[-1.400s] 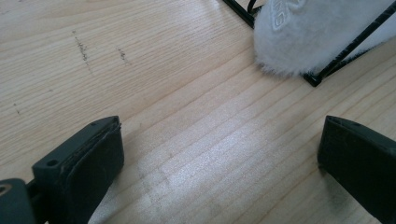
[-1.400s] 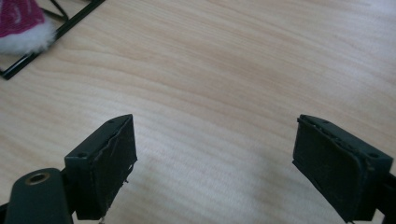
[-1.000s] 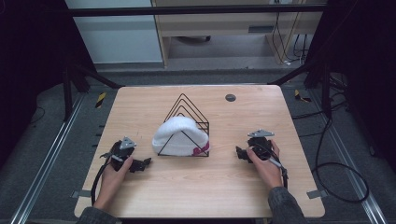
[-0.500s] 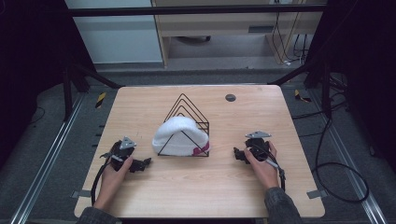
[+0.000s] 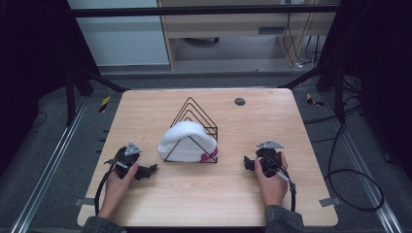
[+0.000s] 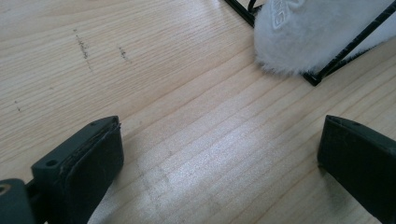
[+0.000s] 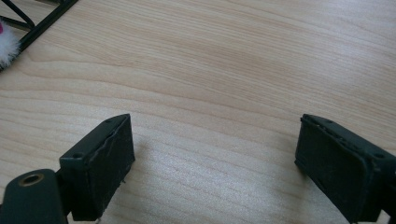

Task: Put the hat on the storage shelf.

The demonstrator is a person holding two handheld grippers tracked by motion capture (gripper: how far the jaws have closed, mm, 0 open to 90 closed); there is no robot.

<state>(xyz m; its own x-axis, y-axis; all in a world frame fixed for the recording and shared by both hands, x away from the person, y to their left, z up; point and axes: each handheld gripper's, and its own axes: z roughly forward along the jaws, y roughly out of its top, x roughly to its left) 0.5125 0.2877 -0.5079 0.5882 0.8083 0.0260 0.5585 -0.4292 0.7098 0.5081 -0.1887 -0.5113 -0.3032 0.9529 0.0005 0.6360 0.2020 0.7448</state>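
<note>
Resting low on the wooden table [image 5: 204, 194], the left gripper [image 5: 145, 171] and right gripper [image 5: 248, 163] sit near the person's edge, each held in a hand, jaws spread wide with nothing between them. In the left gripper view, bare wood lies between the jaws, and the fluffy white hat [image 6: 317, 32] shows beyond them. Farther in, at mid-table between the two grippers, the hat [image 5: 187, 141] lies within a black wire rack [image 5: 197, 109], a pink patch [image 5: 210, 155] at its near right corner. Beyond the rack, a small dark disc [image 5: 239, 101] sits near the far edge.
</note>
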